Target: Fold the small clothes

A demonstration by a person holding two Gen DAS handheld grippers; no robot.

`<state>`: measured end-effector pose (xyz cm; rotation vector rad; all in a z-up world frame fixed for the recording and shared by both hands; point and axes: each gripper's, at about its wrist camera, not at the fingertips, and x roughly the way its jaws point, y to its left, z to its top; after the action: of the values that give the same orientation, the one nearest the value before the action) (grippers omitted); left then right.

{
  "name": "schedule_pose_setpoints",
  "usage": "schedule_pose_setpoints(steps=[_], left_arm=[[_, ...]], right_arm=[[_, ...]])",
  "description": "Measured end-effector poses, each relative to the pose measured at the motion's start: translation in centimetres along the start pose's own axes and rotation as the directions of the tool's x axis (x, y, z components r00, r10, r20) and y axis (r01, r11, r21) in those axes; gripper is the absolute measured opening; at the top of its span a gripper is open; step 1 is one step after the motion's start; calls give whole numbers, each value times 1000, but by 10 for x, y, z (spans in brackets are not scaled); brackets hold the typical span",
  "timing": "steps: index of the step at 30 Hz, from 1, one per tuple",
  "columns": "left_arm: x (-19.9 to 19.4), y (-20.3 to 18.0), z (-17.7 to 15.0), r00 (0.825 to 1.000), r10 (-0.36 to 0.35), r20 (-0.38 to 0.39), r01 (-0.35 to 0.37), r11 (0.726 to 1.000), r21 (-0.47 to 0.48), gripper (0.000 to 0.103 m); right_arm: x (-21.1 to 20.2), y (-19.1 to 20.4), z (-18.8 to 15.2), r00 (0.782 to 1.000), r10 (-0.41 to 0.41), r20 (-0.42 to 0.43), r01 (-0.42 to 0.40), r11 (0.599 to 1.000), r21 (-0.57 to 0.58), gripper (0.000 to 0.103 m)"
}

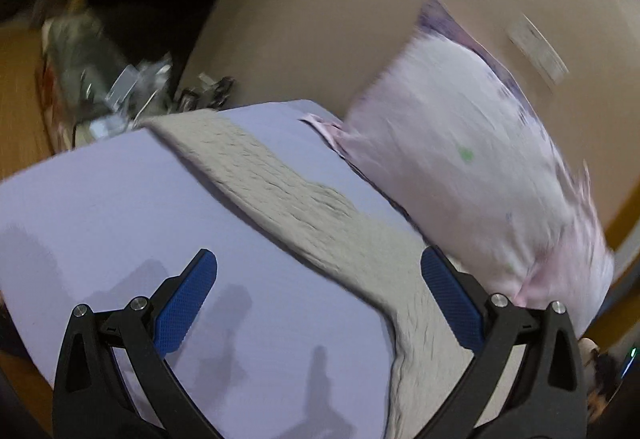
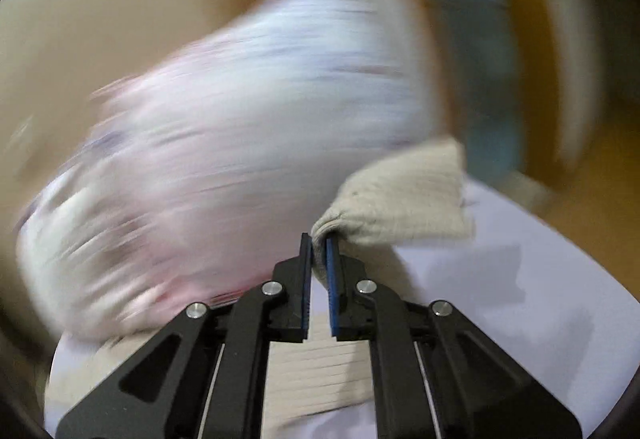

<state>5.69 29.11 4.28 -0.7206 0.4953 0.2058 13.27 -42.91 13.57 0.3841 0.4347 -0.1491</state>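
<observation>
A beige ribbed knit garment [image 1: 304,199] lies stretched across a lavender sheet [image 1: 120,215], running from the far left to the near right. My left gripper [image 1: 320,291] is open above the sheet, its jaws wide apart, holding nothing; the right finger [image 1: 452,303] hovers over the garment. In the right wrist view my right gripper [image 2: 319,243] is shut on a bunched edge of the beige garment [image 2: 404,195], which is lifted off the lavender sheet [image 2: 540,271]. That view is blurred by motion.
A pale pink printed pillow [image 1: 468,163] lies against a beige wall behind the garment; it also fills the left of the right wrist view [image 2: 224,143]. Blurred clutter [image 1: 116,91] sits past the sheet's far left edge. Orange wood shows at the sides.
</observation>
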Motion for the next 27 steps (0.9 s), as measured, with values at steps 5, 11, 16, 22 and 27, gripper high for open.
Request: schedule_pose_setpoints(steps=[5,11,16,22,27], left_arm=[[17,21,19,1000,12,-14,-13,993,-115,101],[49,48,36,997,14,-81,-33,969,-245,85],[71,60,49,993,40,-109,-70,953,-294,83],[89,79,74,994,71,-86,-97,931,-352,68],[98,51,93,969,223,-109,-242,945,-222,8]], right_arm=[[8,185,-90,909,330,-253,-396,873,-284,12],[11,239,-165,818,339,-465,-515,793,-327,52],[-8,175,-130,862,336,-378,-439,869,-227,64],[-8,139,-122,890,302,-341,-377,908,-182,71],[-5,120,-118,896,306,-321,-369,916,-157,75]])
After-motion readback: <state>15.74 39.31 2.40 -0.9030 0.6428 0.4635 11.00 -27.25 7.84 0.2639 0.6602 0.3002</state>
